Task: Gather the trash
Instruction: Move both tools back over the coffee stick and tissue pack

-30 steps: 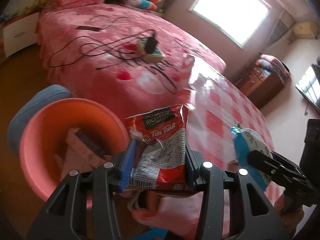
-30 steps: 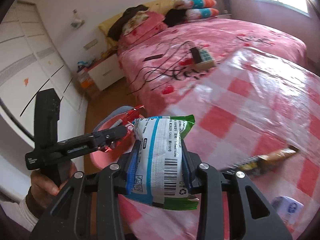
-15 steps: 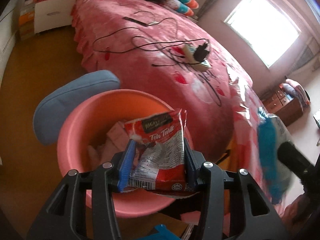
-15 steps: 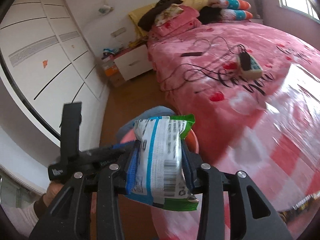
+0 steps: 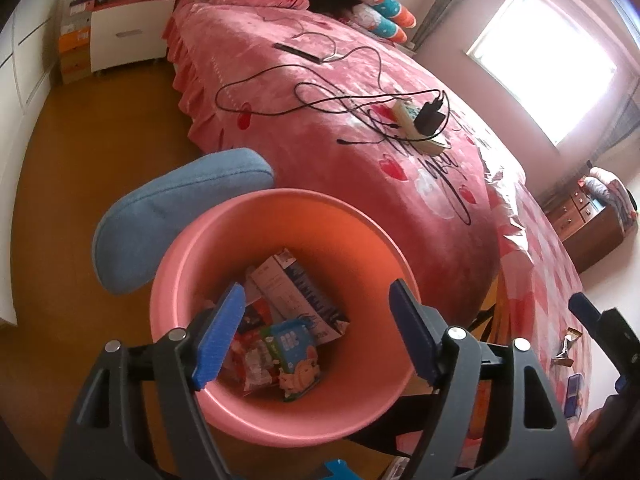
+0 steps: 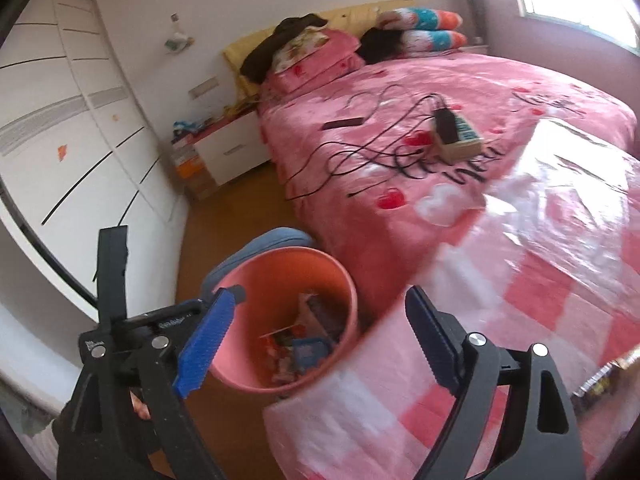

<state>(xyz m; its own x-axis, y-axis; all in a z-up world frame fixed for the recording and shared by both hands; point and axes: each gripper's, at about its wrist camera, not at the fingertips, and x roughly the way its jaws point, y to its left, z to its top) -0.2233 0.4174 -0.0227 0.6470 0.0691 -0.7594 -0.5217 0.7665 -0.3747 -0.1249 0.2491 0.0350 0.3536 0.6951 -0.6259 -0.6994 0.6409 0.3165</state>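
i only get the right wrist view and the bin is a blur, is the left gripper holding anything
Observer: No. The left gripper is open and empty above the pink bin.
Operator: whats on top in there
Observer: A green-and-blue snack packet lies next to a long white box.
Operator: any trash not in the bin yet
Observer: Yes. A brown wrapper and a small blue box lie on the checked cover.

The pink bin's (image 5: 276,216) mouth lies open from above. The bed (image 5: 320,160) crowds its right, a blue cushion (image 5: 176,208) its far left.
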